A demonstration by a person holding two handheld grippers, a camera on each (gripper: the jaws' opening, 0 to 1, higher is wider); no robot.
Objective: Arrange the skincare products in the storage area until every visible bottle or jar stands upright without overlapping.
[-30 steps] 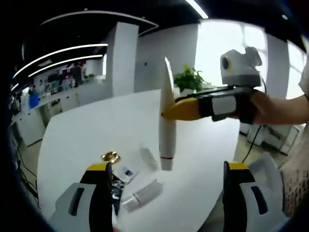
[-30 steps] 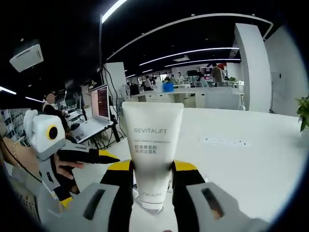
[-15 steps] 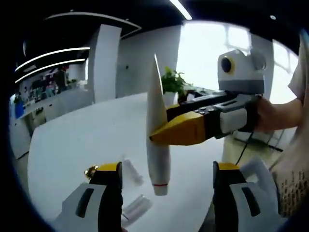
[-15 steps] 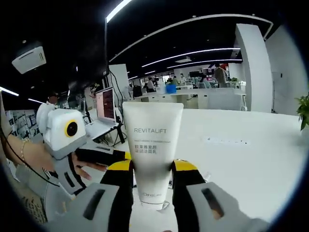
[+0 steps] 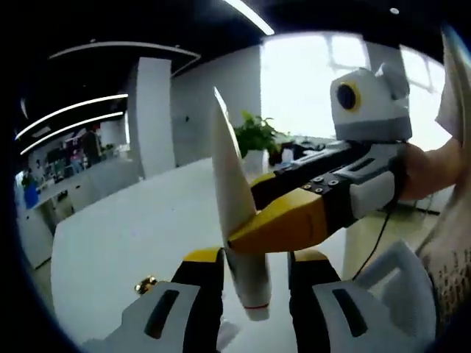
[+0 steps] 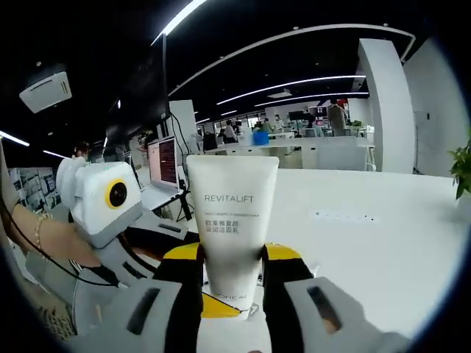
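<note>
The left gripper view is aimed across the white round-edged worktop toward a bright window, very near the white flat-crimped plastic tube, seen edge-on. The right gripper view is aimed across the worktop toward distant desks, the tube seen face-on and close. Tube and worktop are shared by both views

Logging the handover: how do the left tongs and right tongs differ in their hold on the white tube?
The right tongs are shut on the white REVITALIFT tube around its lower body, above the cap. The left tongs sit lower, one jaw on either side of the tube's cap end; whether they are clamped is unclear. The right tongs cross the left view from the right; the left tongs rise from below. Both have yellow-tipped jaws.
</note>
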